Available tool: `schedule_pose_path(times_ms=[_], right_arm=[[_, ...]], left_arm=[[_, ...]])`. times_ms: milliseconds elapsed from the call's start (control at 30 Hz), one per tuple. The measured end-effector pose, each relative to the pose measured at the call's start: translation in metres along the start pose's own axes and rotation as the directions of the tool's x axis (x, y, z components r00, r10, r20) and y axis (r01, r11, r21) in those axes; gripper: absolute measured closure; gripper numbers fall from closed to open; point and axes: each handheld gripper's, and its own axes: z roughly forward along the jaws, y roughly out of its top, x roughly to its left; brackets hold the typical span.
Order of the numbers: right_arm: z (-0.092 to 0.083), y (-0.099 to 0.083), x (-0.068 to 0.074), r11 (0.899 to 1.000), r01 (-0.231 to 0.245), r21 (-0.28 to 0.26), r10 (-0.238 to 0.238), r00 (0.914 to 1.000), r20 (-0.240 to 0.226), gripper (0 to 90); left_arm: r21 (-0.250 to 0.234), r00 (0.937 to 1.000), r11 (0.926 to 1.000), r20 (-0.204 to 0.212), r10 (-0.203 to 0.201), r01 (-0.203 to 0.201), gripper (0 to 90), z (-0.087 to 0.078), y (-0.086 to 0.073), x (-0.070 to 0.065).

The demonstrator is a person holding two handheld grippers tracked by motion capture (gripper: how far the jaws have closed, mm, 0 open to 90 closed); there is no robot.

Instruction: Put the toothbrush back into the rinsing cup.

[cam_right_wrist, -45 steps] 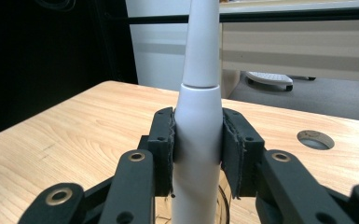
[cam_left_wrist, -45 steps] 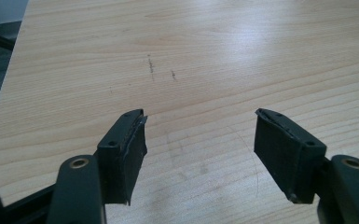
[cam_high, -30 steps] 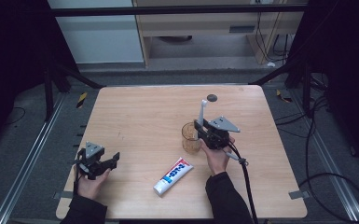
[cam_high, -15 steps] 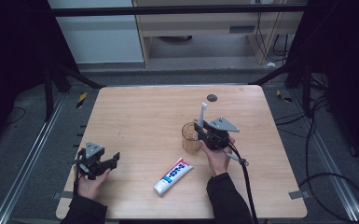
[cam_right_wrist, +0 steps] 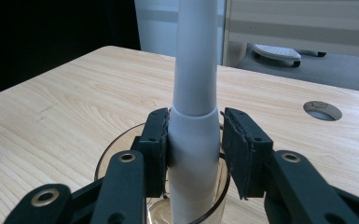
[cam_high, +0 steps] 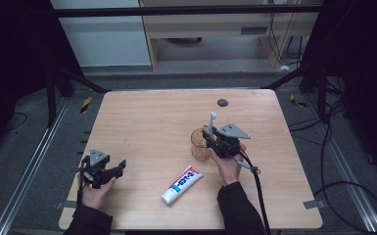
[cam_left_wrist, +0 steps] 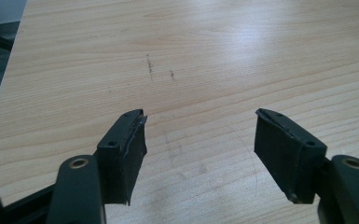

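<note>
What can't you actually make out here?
- Toothbrush: head cut off by the right gripper view's top edge; foot hidden behind the right gripper.
- Toothpaste tube: print too small in the high view.
- Cup: contents unclear, half hidden by that gripper.

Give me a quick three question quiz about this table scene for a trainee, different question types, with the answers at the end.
1. True or false: the left gripper holds the toothpaste tube.
2. Multiple choice: the toothbrush stands in A) the cup, B) a bowl, C) a drawer.
3. Fill in: the toothpaste tube lies on the table between the two ____.

Key: 1 false, its jaws are open over bare wood. 2 A, with the right gripper around the handle. 3 grippers.
</note>
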Motion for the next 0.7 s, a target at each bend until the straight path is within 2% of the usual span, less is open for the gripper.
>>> schedule_pose_path(times_ms=[433,600,700], right_arm=[[-0.0011,0.0014,0.0019,1.000,0.005,-0.001,-0.005,0.9999,-0.010,55.3],[-0.0019,0.0035,0.0033,1.000,-0.002,-0.002,0.002,0.9999,-0.012,50.1],[-0.0019,0.0053,0.0041,1.000,-0.004,0.002,0.004,0.9999,-0.014,43.5]], left_arm=[[-0.001,1.0000,1.0000,0.001,-0.001,0.001,33.3,-0.0003,0.0001,0.0000],[-0.003,1.0000,1.0000,0.002,-0.001,0.001,33.3,-0.0004,0.0001,-0.0001],[-0.003,1.0000,1.0000,0.002,-0.002,0.002,33.2,-0.0005,0.0001,0.0001]])
